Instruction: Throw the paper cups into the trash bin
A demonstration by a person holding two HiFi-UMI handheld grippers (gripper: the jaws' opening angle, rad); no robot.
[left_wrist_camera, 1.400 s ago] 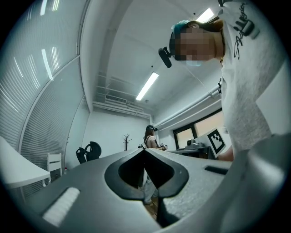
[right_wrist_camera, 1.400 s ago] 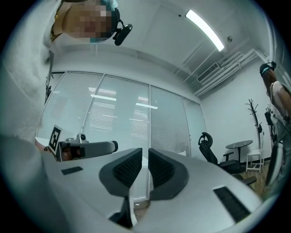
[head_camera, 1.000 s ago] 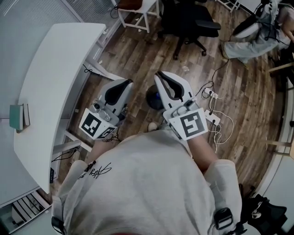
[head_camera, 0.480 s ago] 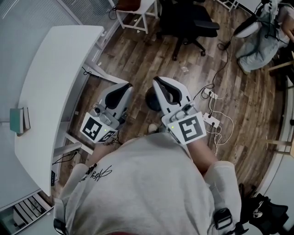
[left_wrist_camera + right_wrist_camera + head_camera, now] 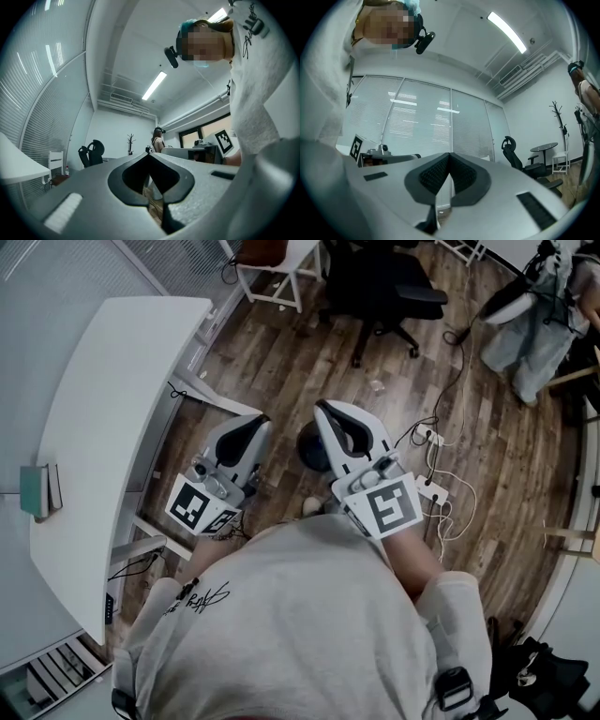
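Standing over the wooden floor [image 5: 281,352], the person holds both grippers before the body. The left gripper [image 5: 262,420] has its jaws closed on nothing, and the right gripper [image 5: 320,407] is closed and empty too. A dark round trash bin [image 5: 310,454] stands on the floor between them, partly behind the right gripper. A small pale thing [image 5: 310,506] lies near the bin; it is too small to tell whether it is a cup.

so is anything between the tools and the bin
Nothing visible does. The dark bin stands on the floor below, showing between the left tool and the right tool, whose side hides its edge. Both tools are shut and empty, though.
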